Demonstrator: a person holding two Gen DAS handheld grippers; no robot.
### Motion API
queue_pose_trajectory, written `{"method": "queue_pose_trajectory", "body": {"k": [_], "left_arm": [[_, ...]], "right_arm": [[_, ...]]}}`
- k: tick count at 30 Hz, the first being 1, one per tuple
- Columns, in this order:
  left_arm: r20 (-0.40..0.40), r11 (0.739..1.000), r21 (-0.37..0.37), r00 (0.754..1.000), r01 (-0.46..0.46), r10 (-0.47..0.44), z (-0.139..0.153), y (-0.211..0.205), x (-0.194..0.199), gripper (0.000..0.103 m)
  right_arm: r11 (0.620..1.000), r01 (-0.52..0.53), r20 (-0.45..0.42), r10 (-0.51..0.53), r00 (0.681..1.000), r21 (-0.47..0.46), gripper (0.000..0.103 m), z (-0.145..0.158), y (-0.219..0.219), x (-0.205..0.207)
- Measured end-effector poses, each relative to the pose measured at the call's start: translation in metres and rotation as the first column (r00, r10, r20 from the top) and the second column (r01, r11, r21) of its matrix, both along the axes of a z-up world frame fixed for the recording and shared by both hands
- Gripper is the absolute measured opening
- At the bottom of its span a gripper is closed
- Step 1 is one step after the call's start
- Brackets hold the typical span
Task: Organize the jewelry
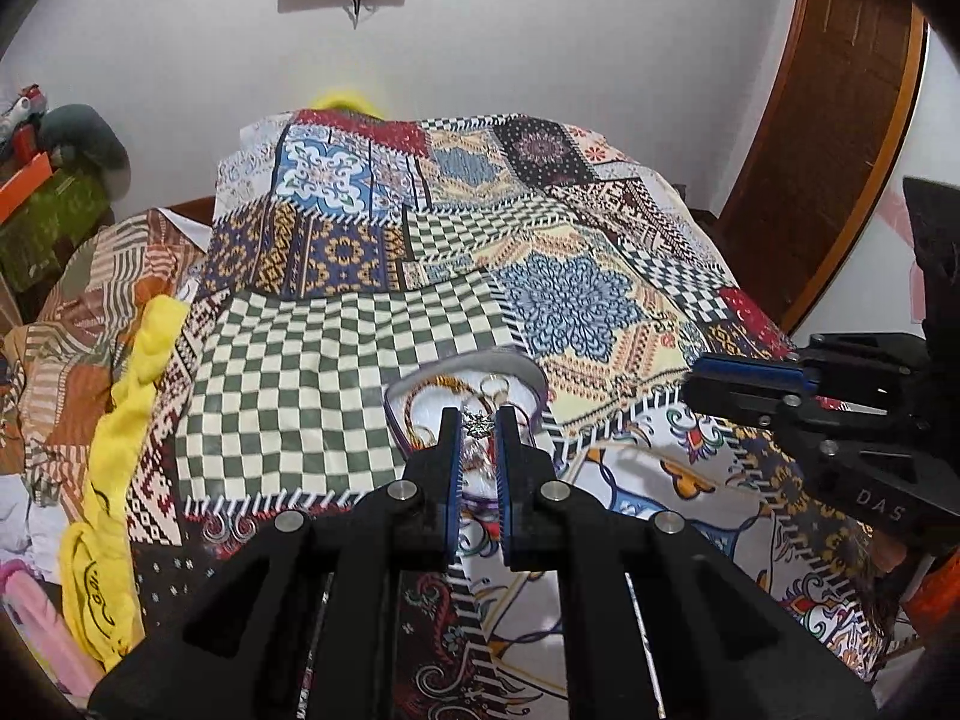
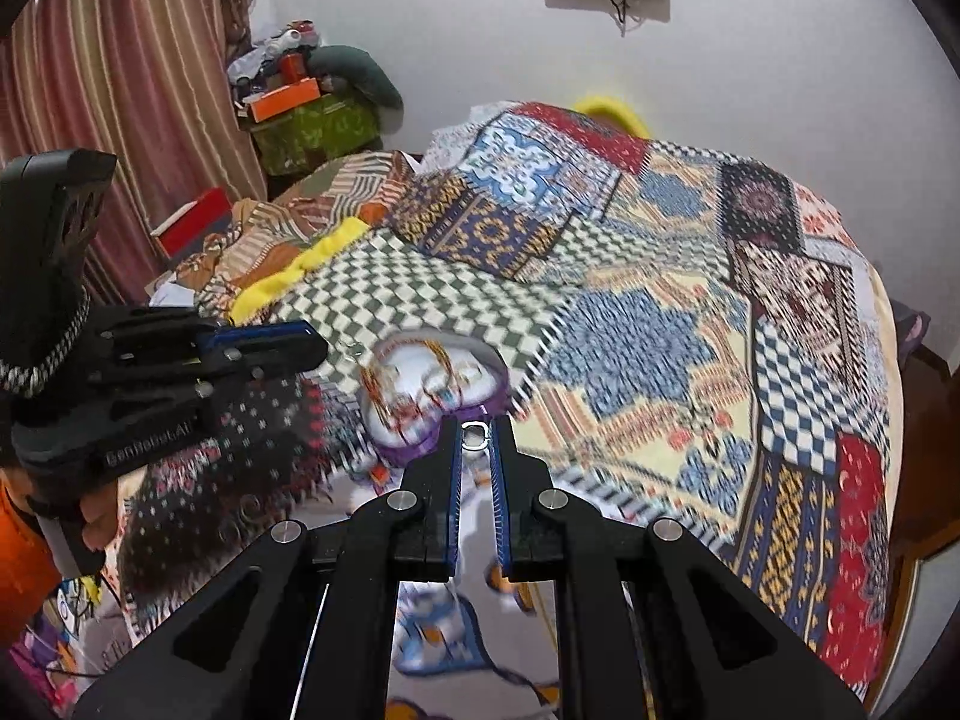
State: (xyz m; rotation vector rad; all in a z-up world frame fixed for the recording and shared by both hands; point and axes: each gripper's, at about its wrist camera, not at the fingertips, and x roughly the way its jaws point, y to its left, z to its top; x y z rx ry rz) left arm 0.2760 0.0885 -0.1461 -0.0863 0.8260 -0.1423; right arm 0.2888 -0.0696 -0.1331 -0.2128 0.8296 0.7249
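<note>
A purple heart-shaped jewelry box (image 1: 528, 378) with a white lining lies open on the patchwork bedspread; it also shows, blurred, in the right wrist view (image 2: 414, 450). It holds bangles, a red-gold chain (image 1: 414, 402) and a ring (image 1: 495, 385). My left gripper (image 1: 478, 425) is shut on a silver star-shaped pendant (image 1: 478, 425), right above the box. My right gripper (image 2: 475, 435) is shut on a silver ring (image 2: 475, 435) just right of the box; it shows side-on at the right of the left wrist view (image 1: 690, 390).
The patchwork bedspread (image 1: 540, 228) covers the bed. A yellow cloth (image 1: 120, 450) lies along its left edge beside striped bedding (image 1: 78, 300). Boxes and clutter (image 2: 300, 114) stand by the striped curtain (image 2: 120, 90). A wooden door (image 1: 840, 120) is at right.
</note>
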Motion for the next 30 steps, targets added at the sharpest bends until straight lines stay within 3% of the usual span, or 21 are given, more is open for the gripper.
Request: {"method": "queue_pose_trajectory", "body": {"k": [10, 17, 25, 30], "left_arm": [[0.007, 1.0, 0.0, 1.0, -0.005, 0.005, -0.004, 0.007, 0.018, 0.009], [-0.052, 0.999, -0.032, 0.999, 0.003, -0.005, -0.027, 0.012, 0.035, 0.009], [-0.085, 1.0, -0.022, 0.996, 0.019, -0.021, -0.046, 0.009, 0.049, 0.009], [-0.099, 1.0, -0.001, 0.995, 0.026, -0.026, -0.056, 0.006, 0.053, 0.009]], "right_arm": [[0.999, -0.028, -0.004, 0.029, 1.0, 0.022, 0.008, 0.004, 0.035, 0.021], [1.0, -0.027, -0.101, 0.028, 0.994, 0.011, 0.008, -0.015, 0.046, 0.046], [1.0, -0.02, -0.216, 0.015, 0.976, -0.02, 0.008, -0.042, 0.049, 0.068], [0.999, -0.019, -0.239, 0.009, 0.971, -0.039, 0.008, -0.053, 0.051, 0.072]]}}
